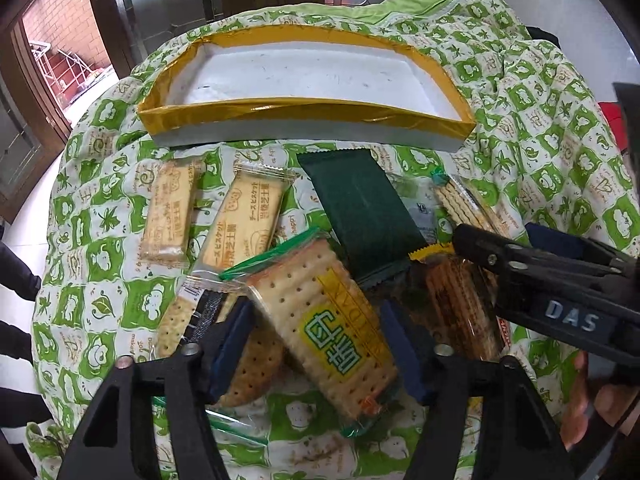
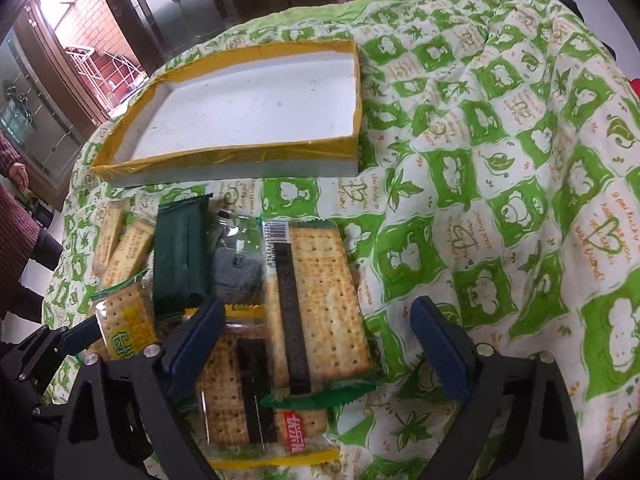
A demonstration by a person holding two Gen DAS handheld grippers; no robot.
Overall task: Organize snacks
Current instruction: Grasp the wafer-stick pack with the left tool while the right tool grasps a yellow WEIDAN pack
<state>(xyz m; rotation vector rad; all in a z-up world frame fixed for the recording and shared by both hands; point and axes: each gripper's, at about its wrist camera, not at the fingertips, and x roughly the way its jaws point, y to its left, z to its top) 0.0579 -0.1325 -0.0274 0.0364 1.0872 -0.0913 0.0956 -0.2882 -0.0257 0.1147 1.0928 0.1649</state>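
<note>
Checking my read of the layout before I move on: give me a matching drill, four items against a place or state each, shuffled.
Items:
1. gold-rimmed tray
2. dark green packet
3. soda cracker pack with green label
4. barcoded cracker pack

States:
A. between the left tool's fingers
B. nothing inside, at the far side of the cloth
C. between the right tool's fingers, on another cracker pack
D. opaque wrapper, lying in the middle of the pile

Pairs: 1-B, 2-D, 3-A, 4-C
</note>
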